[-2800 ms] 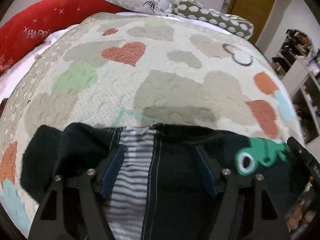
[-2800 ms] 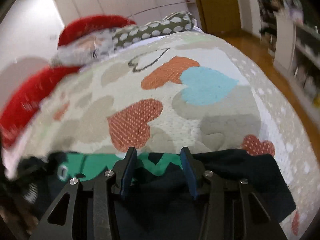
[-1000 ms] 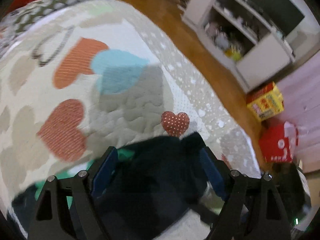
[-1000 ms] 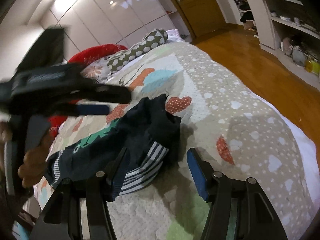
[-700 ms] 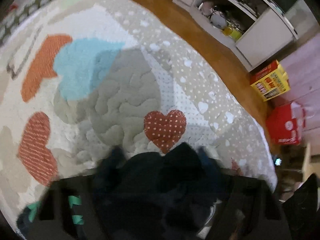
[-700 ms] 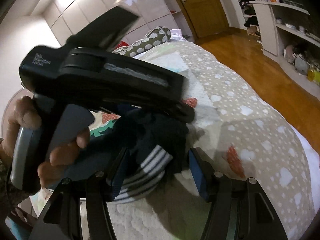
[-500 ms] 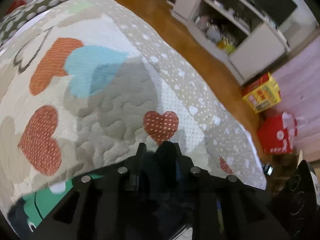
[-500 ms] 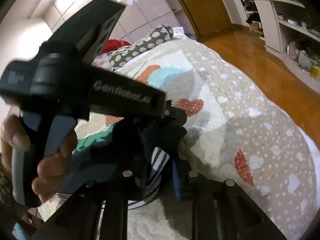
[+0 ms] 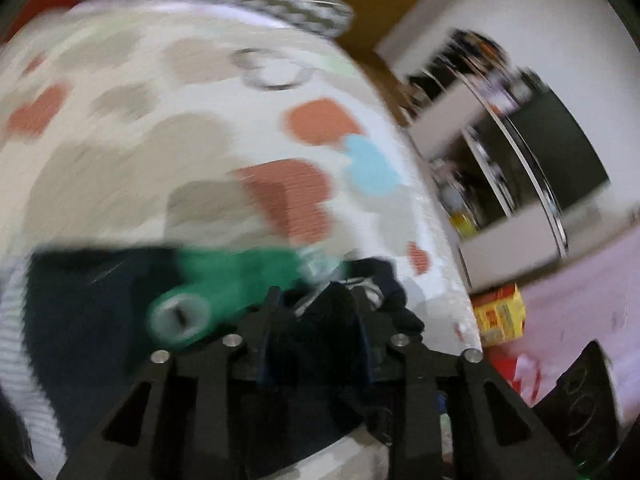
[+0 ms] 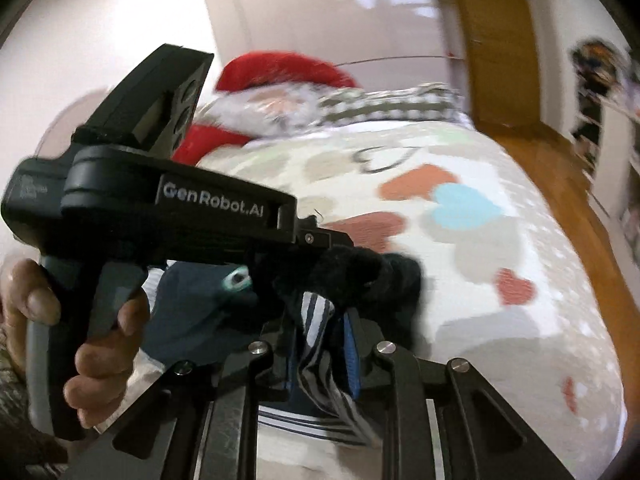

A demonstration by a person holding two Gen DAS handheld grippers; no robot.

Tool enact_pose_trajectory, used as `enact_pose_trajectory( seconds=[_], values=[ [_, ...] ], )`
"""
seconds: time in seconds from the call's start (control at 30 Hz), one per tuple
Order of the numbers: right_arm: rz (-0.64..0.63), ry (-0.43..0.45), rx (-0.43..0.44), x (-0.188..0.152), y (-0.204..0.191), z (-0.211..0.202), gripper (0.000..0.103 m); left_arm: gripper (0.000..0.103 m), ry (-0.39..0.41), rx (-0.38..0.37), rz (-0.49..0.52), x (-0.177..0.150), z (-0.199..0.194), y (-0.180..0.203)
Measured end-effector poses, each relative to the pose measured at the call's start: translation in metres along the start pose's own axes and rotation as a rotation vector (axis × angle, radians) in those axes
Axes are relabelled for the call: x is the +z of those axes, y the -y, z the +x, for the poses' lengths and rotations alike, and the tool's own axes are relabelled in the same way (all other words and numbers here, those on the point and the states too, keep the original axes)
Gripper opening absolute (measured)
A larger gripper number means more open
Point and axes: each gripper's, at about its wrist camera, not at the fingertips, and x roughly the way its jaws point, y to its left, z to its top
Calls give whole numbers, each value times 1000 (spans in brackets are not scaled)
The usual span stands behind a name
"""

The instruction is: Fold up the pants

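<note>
Heart-print quilt [image 10: 500,240] fills both views; left wrist view badly motion-blurred. Red cushion [image 10: 280,76] and spotted pillow [image 10: 392,106] at 12 o'clock on the bed, shelving unit [image 9: 520,152] at 3 o'clock off the bed edge. Dark pants [image 9: 80,312] with green print lie on the quilt at 6 to 9 o'clock in the left view, striped lining showing. Left gripper [image 9: 316,304] jaws pinched together on a dark bunched pants end. Right gripper [image 10: 320,336] jaws clamped on striped pants fabric just below it. Left hand [image 10: 80,328] on the grip at 8 o'clock.
</note>
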Motion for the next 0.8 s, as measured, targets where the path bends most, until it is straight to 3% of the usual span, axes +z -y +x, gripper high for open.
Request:
enact_pose_trajectory(
  seconds=[0.1, 0.17, 0.2, 0.4, 0.47, 0.53, 0.57, 0.63, 0.8],
  values=[
    [-96, -79, 34, -9, -32, 28, 34, 44, 68, 66, -50, -21, -31, -24],
    [-138, -122, 51, -17, -47, 38, 45, 64, 136, 138, -57, -36, -56, -32],
    [-153, -129, 58, -20, -51, 39, 46, 67, 187, 178, -72, -47, -72, -37],
    [-160, -116, 98, -11, -58, 7, 54, 70, 303, 244, -186, -89, -120, -76],
    [-133, -80, 52, -5, -48, -12, 54, 71, 314, 242, -214, -97, -125, -86],
    [-115, -58, -53, -1, -41, -21, 34, 71, 312, 241, -238, -102, -124, -94],
    [-109, -66, -113, 3, -36, -20, 14, 71, 310, 240, -248, -104, -124, -96],
    [-65, -81, -176, 13, -22, -9, 13, 71, 312, 228, -256, -109, -126, -98],
    [1, -168, -174, 28, -14, 40, 13, 71, 334, 237, -242, -115, -133, -99]
  ],
)
